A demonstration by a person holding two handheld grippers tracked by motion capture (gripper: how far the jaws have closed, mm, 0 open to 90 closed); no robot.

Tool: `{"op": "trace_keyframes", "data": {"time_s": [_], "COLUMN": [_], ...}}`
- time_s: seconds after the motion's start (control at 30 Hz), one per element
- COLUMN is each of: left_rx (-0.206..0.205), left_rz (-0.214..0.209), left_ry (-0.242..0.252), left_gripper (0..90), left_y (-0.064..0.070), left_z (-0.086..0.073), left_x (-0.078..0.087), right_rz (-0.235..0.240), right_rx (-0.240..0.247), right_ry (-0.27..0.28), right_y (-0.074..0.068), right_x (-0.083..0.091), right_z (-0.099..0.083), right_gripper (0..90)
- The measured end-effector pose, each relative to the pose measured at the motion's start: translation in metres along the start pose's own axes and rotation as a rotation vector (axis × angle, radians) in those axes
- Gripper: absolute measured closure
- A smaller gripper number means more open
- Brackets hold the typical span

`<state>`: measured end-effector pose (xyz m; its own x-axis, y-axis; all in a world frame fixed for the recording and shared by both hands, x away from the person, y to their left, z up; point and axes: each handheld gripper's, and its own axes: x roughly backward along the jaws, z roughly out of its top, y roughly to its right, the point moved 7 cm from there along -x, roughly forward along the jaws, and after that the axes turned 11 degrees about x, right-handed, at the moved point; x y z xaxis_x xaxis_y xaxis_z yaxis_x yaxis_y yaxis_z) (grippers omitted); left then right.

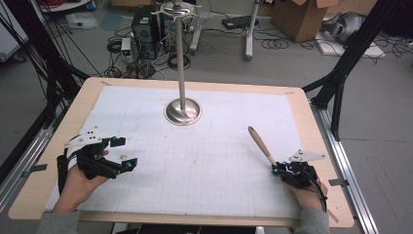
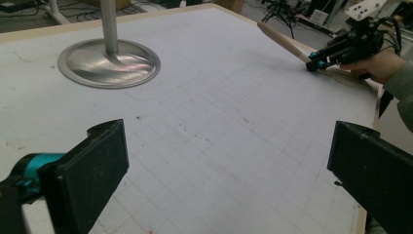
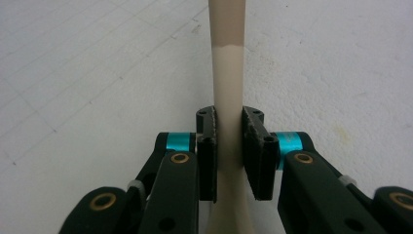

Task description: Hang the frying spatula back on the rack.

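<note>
A wooden spatula (image 1: 259, 143) lies angled across the right side of the counter (image 1: 58, 161), its handle pinched between the pressed-in jaws of the right hand-held gripper (image 1: 276, 168), its far end pointing toward the middle of the white grid mat (image 1: 204, 161). At the mat's far centre stands a metal stand (image 1: 182, 111) with a round base and upright pole. The left hand-held gripper (image 1: 124, 152) hovers over the mat's left edge, its jaws spread wide and holding nothing.
</note>
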<state>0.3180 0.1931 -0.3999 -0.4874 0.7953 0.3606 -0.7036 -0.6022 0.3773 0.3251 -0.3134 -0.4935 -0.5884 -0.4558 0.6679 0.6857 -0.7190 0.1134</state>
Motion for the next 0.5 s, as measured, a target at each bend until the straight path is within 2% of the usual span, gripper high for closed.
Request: {"op": "trace_keyframes", "data": {"time_s": [0.33, 0.5], "left_rx": [0.0, 0.003], "left_rz": [0.002, 0.0], "left_ry": [-0.005, -0.009], "left_gripper": [1.8, 1.8], "left_y": [0.0005, -0.0005], "left_z": [-0.0004, -0.0008], "left_x": [-0.0028, -0.0048], "right_rz": [0.011, 0.015], "right_rx": [-0.016, -0.026], "right_ry": [0.007, 0.037], "right_y": [0.0008, 0.0024], "right_x": [0.0014, 0.0054], "right_z": [-0.0003, 0.001], "right_gripper": [78.2, 78.2]}}
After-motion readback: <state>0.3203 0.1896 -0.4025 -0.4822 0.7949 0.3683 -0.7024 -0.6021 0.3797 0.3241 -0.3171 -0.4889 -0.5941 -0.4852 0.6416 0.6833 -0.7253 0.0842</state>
